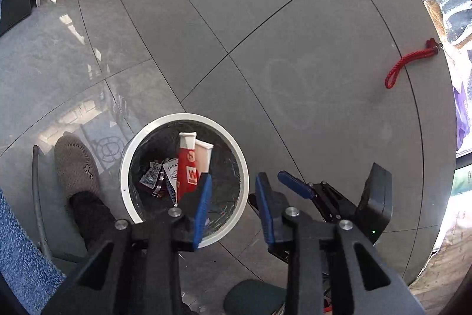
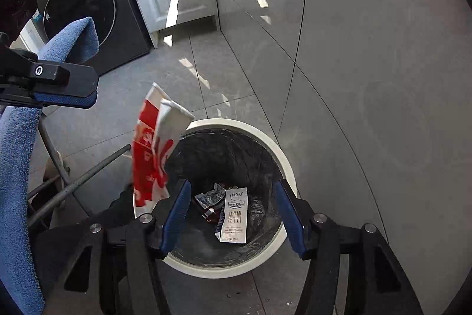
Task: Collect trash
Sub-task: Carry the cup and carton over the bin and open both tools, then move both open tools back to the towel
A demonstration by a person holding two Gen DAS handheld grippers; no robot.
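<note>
Cartons drop toward the bin; both the left gripper and right gripper gape empty, best kept centred over the rim.

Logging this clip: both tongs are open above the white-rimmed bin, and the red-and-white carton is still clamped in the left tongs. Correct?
Not quite. The red-and-white carton is not clamped: in the right wrist view it sits loose at the rim of the bin, touching no fingers. The left tongs and the right tongs are both open above the bin, as you said.
</note>
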